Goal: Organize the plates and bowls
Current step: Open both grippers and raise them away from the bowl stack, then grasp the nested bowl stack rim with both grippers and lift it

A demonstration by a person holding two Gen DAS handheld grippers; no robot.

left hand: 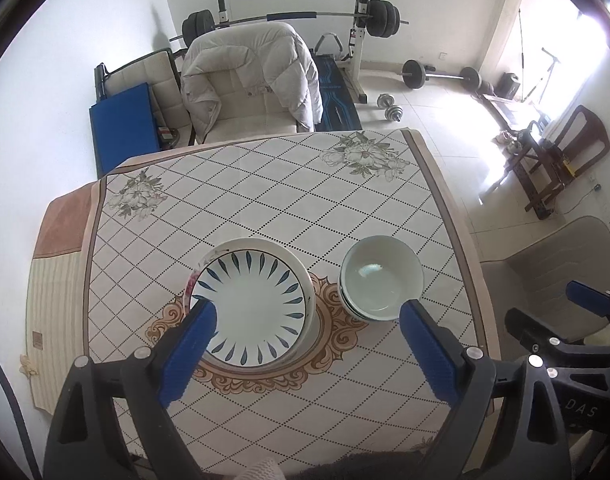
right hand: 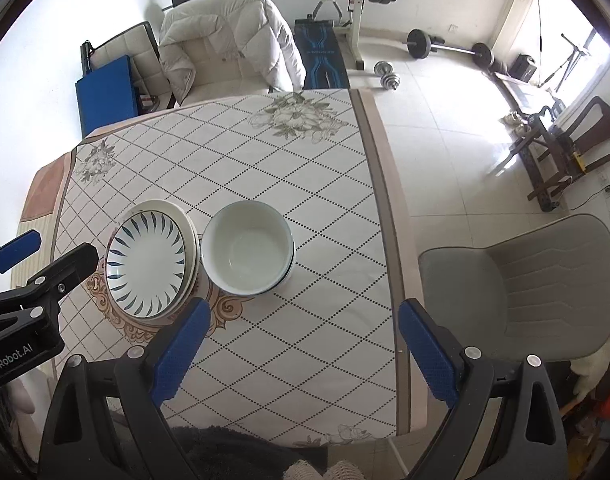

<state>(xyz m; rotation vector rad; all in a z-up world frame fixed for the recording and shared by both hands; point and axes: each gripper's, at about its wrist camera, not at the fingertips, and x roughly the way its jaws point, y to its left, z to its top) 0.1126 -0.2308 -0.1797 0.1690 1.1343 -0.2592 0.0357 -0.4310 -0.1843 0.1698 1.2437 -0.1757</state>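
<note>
A stack of plates (left hand: 253, 305) topped by a white plate with blue leaf marks sits on the table's patterned cloth (left hand: 265, 184). It also shows in the right wrist view (right hand: 149, 260). To its right stands a stack of white bowls (left hand: 381, 278), seen in the right wrist view (right hand: 247, 246) touching the plates. My left gripper (left hand: 305, 312) is open and empty, held above the cloth in front of both stacks. My right gripper (right hand: 301, 312) is open and empty, above the cloth to the right of the bowls. It also shows at the right edge of the left wrist view (left hand: 585, 296).
A chair with a white padded jacket (left hand: 245, 76) stands at the table's far side. A grey chair (right hand: 525, 280) stands at its right side. A barbell rack (left hand: 361, 20), dumbbells (left hand: 389, 106) and a wooden chair (left hand: 561, 152) are on the tiled floor beyond.
</note>
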